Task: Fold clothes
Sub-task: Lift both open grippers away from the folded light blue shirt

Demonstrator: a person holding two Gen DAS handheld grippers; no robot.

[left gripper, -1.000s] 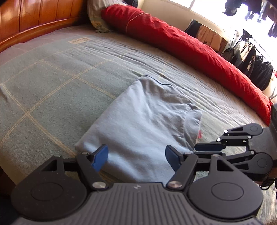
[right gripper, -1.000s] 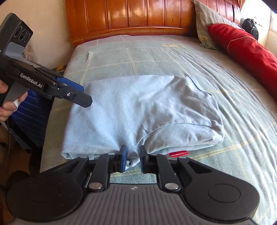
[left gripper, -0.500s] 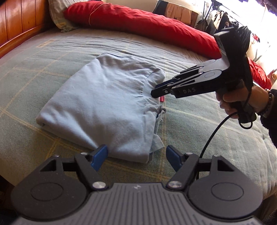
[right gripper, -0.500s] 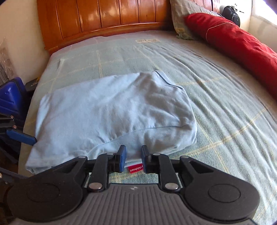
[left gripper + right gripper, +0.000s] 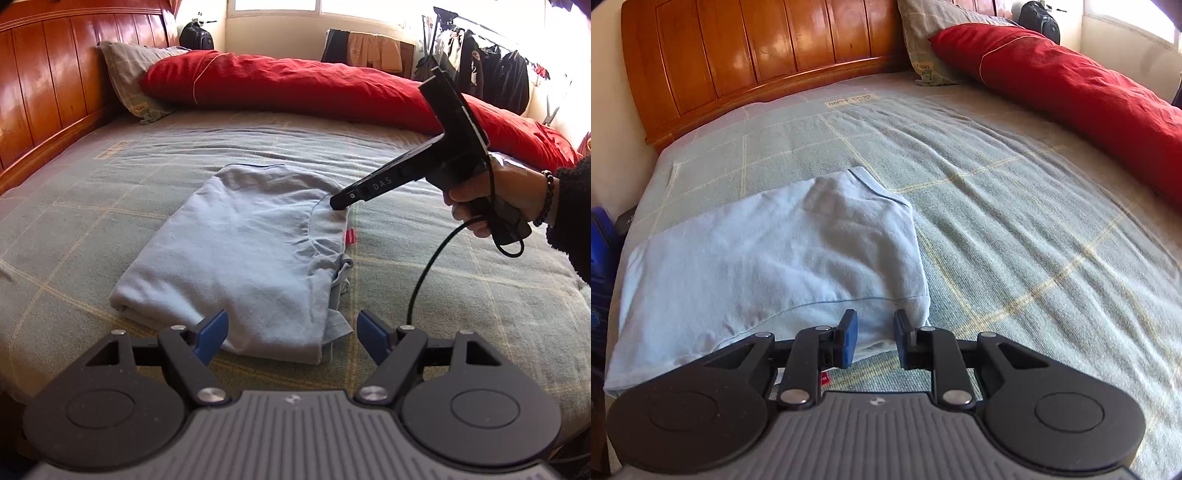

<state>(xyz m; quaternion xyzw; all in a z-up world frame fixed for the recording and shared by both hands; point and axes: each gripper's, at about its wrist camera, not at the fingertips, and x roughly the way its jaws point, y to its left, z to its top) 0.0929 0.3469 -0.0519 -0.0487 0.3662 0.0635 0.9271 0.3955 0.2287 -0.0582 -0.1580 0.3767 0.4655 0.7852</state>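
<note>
Shirt (image 5: 236,254) folded on bed (image 5: 92,206), near corner between wide left claw (image 5: 291,334), right claw (image 5: 873,338) narrowly parted, just opening, over far edge, gripping nothing.

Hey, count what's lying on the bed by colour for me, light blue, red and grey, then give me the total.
Light blue: 1, the folded garment
Red: 1, the long duvet roll
Grey: 1, the checked pillow
Total: 3
</note>
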